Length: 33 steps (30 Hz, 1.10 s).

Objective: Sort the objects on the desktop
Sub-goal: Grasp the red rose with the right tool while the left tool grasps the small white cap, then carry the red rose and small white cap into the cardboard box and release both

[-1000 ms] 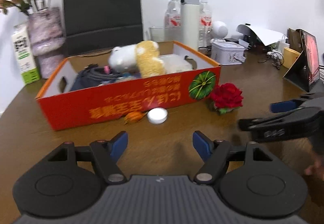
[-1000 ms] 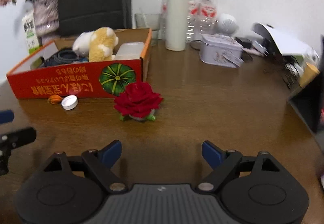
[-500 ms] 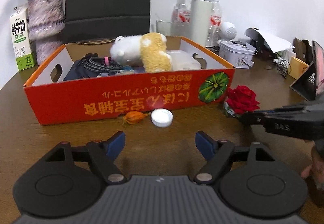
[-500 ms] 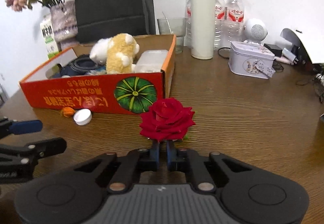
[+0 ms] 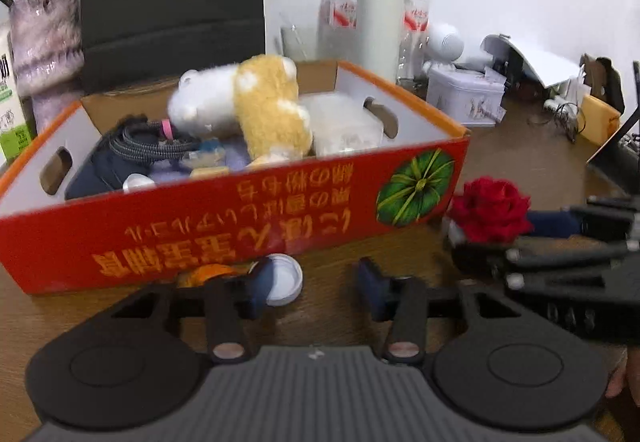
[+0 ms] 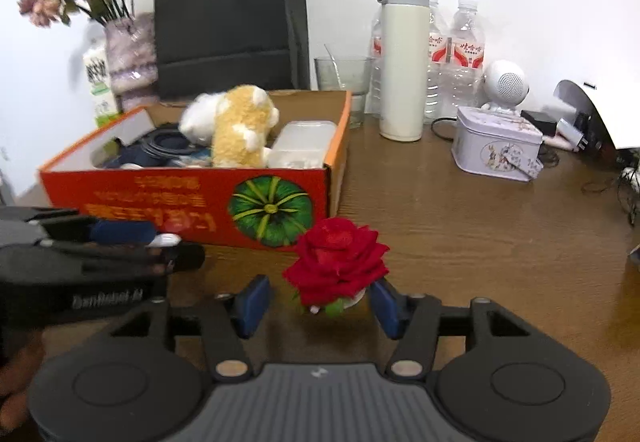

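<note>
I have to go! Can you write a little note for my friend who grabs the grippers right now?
Left hand-held gripper: jaws closing around the white bottle cap on the table, not gripping yet.
Right hand-held gripper: jaws opening, red rose between them, not pinched.
Orange bit lies beside the cap, by the red box.
Done: plush toy, clear container, dark bag in box.
Left: cap, orange bit, rose.

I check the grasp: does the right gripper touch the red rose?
Apart. The right wrist view shows the right gripper jaws opening, with gaps beside the red rose.
</note>
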### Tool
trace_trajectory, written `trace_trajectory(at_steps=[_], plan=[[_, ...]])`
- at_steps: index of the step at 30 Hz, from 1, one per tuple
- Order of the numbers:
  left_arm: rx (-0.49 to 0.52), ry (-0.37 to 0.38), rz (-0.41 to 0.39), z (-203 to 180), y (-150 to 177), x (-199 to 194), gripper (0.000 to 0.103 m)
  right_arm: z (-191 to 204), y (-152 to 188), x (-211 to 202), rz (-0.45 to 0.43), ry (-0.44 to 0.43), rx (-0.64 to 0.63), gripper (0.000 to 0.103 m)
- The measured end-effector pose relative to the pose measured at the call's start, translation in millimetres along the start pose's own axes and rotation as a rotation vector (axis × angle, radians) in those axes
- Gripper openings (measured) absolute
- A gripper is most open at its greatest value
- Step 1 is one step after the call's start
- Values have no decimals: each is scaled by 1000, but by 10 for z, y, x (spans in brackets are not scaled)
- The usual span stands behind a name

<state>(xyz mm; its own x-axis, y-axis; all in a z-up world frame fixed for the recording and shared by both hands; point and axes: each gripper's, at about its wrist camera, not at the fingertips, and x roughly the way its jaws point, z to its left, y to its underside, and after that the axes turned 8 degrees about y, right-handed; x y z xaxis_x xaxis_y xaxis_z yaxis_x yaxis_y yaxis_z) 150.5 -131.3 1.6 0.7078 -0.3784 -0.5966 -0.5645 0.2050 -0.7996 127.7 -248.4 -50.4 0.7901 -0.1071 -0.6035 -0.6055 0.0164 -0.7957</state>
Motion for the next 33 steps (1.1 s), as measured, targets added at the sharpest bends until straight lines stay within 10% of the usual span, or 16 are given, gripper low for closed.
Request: trace_trajectory(at_steps=[2,6,21,33], plan=[[-3,-34,3,19,1,-2,6,-11,-50,93,12,-10,21,55],[-77,16,-13,109,2,-170,4,10,-59,154,25,21,28,38],[-47,44,-93,-139,658,-1713,4,413,714,-1587,-119,-34,45,38],[-155,8,-171,112,995,-2511,4,774,920,-2219,-211,-53,-50,38]])
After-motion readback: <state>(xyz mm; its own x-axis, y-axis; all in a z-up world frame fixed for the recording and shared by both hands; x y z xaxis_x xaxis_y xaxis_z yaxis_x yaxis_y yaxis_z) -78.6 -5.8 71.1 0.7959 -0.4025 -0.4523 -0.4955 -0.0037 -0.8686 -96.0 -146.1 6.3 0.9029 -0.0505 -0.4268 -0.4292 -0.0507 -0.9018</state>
